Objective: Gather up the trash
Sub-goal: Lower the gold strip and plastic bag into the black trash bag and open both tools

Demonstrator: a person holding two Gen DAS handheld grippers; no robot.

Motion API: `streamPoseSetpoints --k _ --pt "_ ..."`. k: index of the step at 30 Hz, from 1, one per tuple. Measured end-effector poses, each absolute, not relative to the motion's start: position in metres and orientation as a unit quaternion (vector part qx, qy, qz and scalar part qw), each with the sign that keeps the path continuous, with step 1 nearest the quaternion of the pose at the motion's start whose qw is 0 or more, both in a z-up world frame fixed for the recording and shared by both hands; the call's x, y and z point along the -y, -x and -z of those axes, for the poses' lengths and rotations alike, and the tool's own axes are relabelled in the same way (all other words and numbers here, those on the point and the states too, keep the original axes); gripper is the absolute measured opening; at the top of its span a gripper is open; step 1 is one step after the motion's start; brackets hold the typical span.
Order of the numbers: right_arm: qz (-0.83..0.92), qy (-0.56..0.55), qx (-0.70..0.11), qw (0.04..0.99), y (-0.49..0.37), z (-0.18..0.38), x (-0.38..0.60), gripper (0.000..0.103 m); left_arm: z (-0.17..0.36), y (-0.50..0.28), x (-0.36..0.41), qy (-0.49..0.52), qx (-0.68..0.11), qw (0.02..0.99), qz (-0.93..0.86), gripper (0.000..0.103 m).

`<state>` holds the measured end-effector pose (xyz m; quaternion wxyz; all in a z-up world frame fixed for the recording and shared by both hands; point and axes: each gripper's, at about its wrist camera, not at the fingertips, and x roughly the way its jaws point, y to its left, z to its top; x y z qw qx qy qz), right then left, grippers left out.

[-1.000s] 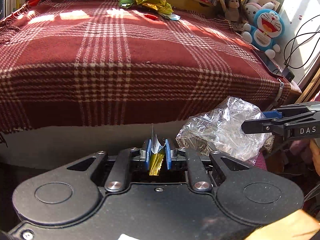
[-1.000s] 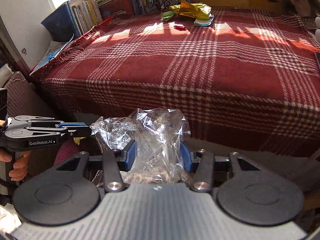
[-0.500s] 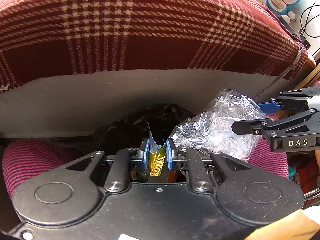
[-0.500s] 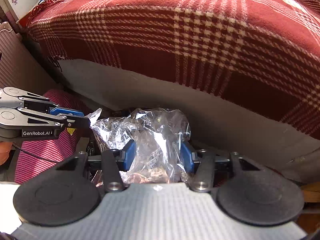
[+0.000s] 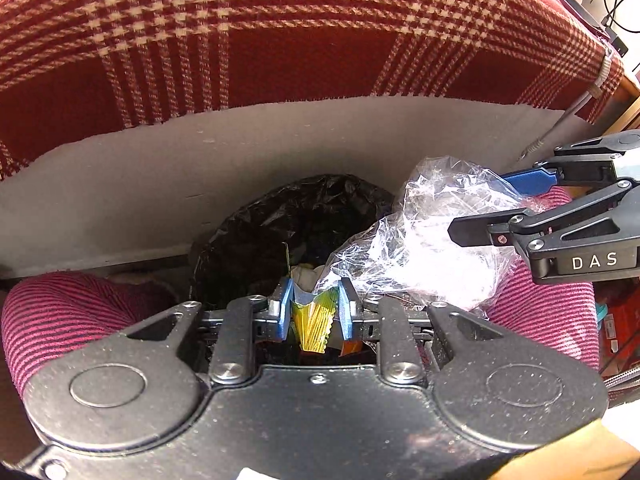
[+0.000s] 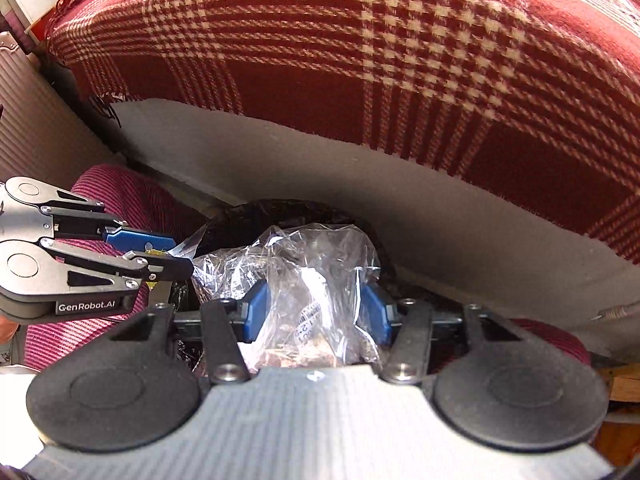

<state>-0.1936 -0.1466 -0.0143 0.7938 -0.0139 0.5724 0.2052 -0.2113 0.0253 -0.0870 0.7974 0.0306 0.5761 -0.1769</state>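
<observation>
A light, crinkly clear bag [image 6: 312, 280] is held between the right gripper [image 6: 316, 312]'s just-widening jaws, a thin wrapper [image 5: 314, 320] apparently pinched in the loosening left gripper [image 5: 314, 312], above the bin [image 5: 280, 216].

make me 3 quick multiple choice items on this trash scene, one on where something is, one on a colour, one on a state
1. Where is the bin with the black liner?
A. on top of the blanket
B. below both grippers, beside the bed's edge
C. on a shelf

2. What colour is the wrapper in the left gripper?
A. yellow
B. white
C. purple

3. What is between the right gripper's jaws?
A. nothing
B. a book
C. a crumpled clear plastic bag

Answers: 1 B, the liner's dark opening lies under the grippers against the grey bed side. 2 A, yellow ribbed foil sits between the blue pads. 3 C, clear film fills the gap, though the jaws have just been opening.
</observation>
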Motion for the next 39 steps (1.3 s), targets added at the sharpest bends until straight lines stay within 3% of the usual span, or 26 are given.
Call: streamPoseSetpoints --k 7,8,27,39 --pt "-0.207 0.016 -0.576 0.791 0.1911 0.0172 0.1428 0.063 0.0921 0.2092 -0.0273 -0.031 -0.58 0.795 0.176 0.023" --pt "-0.207 0.015 -0.576 0.79 0.1911 0.0172 0.1426 0.067 0.0924 0.2093 -0.0275 -0.032 -0.579 0.795 0.175 0.024" --pt "-0.22 0.018 -0.577 0.786 0.1887 0.0211 0.1381 0.076 0.0928 0.2106 -0.0272 -0.038 -0.579 0.795 0.177 0.04" --pt "-0.224 0.02 -0.577 0.785 0.1883 0.021 0.1393 0.079 0.094 0.2103 -0.0274 -0.038 -0.579 0.795 0.175 0.042"
